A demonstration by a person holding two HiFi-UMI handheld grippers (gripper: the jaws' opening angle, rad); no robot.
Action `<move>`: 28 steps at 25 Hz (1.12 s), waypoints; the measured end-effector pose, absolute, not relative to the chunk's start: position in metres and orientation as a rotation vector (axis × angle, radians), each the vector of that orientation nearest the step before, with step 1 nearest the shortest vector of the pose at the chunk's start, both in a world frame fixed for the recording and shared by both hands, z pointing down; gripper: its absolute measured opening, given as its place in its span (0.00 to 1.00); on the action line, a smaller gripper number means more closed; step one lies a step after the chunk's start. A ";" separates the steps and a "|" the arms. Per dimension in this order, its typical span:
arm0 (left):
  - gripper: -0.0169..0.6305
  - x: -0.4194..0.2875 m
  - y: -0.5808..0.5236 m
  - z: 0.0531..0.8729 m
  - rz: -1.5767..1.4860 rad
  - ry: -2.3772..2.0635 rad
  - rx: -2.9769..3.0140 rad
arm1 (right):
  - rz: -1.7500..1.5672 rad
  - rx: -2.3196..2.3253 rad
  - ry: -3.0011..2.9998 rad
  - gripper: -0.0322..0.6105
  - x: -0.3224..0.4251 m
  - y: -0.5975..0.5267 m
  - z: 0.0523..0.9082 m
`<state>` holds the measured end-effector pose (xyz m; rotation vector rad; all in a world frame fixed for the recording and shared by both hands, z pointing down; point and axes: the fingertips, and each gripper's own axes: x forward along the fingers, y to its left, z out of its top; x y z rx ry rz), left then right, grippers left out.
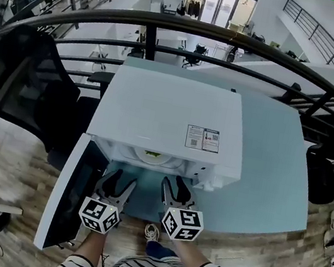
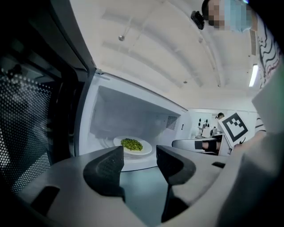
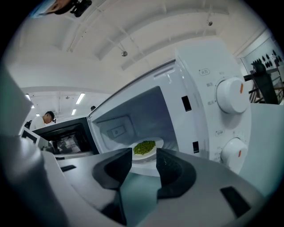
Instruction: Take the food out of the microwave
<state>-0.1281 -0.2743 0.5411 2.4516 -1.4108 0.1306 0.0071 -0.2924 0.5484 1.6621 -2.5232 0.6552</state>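
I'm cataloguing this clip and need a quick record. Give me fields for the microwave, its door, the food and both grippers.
microwave: white, standing on a pale blue table
door: wide open, swung to the left
food: green heap on a white plate, inside the cavity
left gripper: open, empty, in front of the opening
right gripper: open, empty, in front of the opening

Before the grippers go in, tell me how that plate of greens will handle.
The plate looks rigid and shallow: probably stiff and light. Glossy, so it may slip. The green food lies loose, uncovered: tilting likely spills it.
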 end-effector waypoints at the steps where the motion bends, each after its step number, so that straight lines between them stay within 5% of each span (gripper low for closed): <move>1: 0.37 -0.127 -0.278 0.542 0.134 -1.407 2.451 | 0.655 1.658 -2.525 0.32 0.005 -0.296 0.550; 28: 0.42 -0.115 -0.369 0.577 0.253 -1.315 2.434 | 0.731 1.710 -2.436 0.46 -0.022 -0.377 0.590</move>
